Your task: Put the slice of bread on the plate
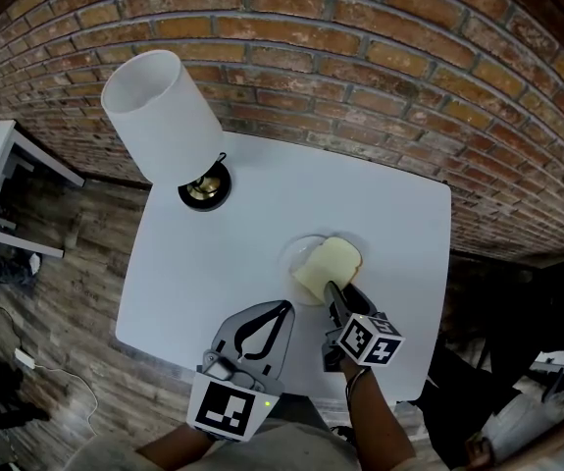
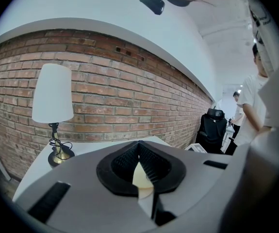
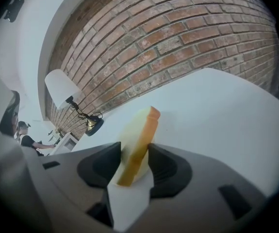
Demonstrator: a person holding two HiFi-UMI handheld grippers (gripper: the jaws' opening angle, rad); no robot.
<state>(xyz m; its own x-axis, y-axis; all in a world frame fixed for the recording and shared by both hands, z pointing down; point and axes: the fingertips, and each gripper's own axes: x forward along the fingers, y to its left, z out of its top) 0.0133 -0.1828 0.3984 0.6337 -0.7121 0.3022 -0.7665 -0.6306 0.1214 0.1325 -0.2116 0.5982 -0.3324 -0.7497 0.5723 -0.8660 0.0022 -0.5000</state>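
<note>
The slice of bread [image 1: 329, 265] sits over the clear plate [image 1: 290, 250] near the middle of the white worktop [image 1: 213, 263], and its near end reaches back between the jaws of the right gripper [image 1: 333, 289]. In the right gripper view the slice [image 3: 140, 137] stands on edge in the gap, crust toward the right-hand jaw and pale crumb toward the left-hand one. The jaws of this gripper [image 3: 134, 148] are spread about as wide as the slice is thick, lying close along its faces without visibly squeezing it, and a sliver of worktop shows beside the crust lower down. The far end of the slice juts out past the jaw tips. The left gripper [image 1: 286, 308] hovers over the near part of the worktop, well apart from the plate, its jaws [image 2: 139, 144] closed tip to tip on nothing. A white-shaded lamp [image 1: 159, 116] stands at the far left corner before the brick wall [image 1: 380, 47]
</note>
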